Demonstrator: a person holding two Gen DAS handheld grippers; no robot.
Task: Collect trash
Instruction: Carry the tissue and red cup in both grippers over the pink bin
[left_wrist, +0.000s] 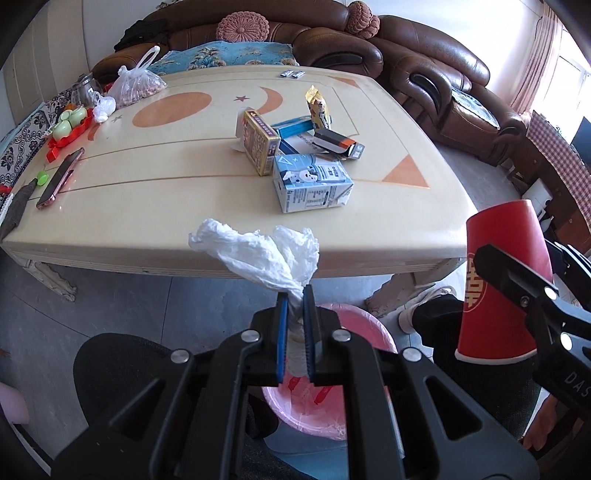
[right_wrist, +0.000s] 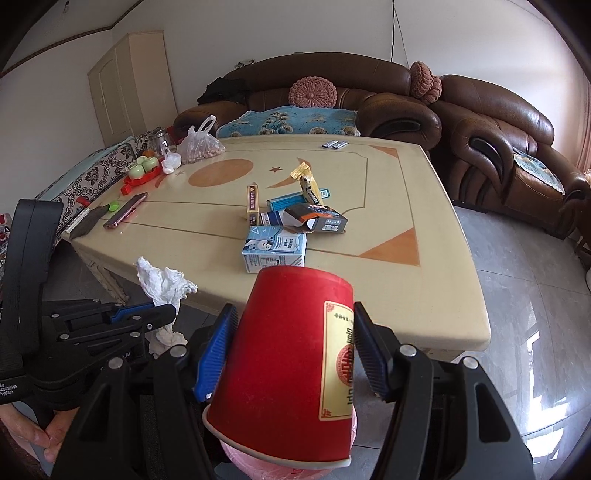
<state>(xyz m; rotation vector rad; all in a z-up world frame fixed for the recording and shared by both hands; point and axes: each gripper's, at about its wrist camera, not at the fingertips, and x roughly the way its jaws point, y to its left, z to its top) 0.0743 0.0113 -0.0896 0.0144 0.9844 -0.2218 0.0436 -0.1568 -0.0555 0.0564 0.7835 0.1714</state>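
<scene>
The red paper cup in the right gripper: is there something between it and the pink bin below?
Nothing visible. The red paper cup hangs upside down in the right gripper, and the pink bin shows directly under its rim with no object between them.

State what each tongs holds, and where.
Left tongs pinch the crumpled tissue at its twisted lower end; right tongs clamp the inverted red cup across its sides.

L gripper (left_wrist: 295, 295) clamps crumpled white tissue (left_wrist: 258, 251) over pink bin (left_wrist: 373, 325); R gripper (left_wrist: 517, 280) w/ red cup (left_wrist: 502, 280).
</scene>
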